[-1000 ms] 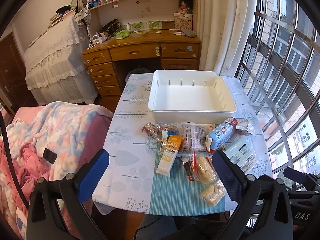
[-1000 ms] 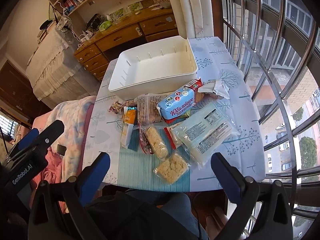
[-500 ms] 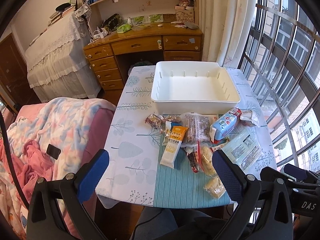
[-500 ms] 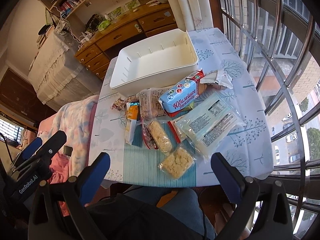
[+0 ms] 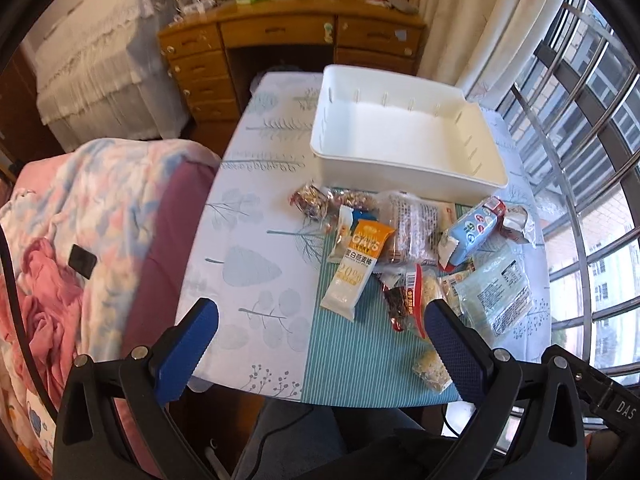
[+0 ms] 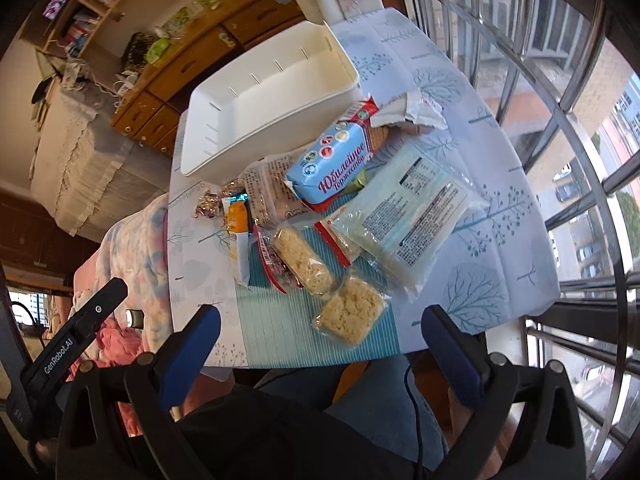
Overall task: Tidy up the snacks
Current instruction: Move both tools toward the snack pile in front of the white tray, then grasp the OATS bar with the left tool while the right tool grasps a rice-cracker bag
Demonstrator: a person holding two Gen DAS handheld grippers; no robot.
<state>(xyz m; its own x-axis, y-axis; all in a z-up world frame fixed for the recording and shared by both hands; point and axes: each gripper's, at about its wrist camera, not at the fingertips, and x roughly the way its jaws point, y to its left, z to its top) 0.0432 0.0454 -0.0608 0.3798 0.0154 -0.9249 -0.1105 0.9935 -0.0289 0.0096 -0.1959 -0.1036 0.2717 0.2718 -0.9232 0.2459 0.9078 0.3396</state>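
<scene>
I'm holding my left gripper (image 5: 320,324) and right gripper (image 6: 320,330) low over the table's (image 5: 240,264) near edge, both spread wide and carrying nothing. Blanket (image 5: 72,216) lying left, oat bar (image 5: 354,268), blue biscuit pack (image 6: 334,164), two rice cakes (image 6: 350,314) piled before one white bin (image 5: 404,140). Both views are sitting closer than before.

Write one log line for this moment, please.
left gripper: open, holds nothing | right gripper: open, holds nothing | white bin: empty | snacks: on table
</scene>
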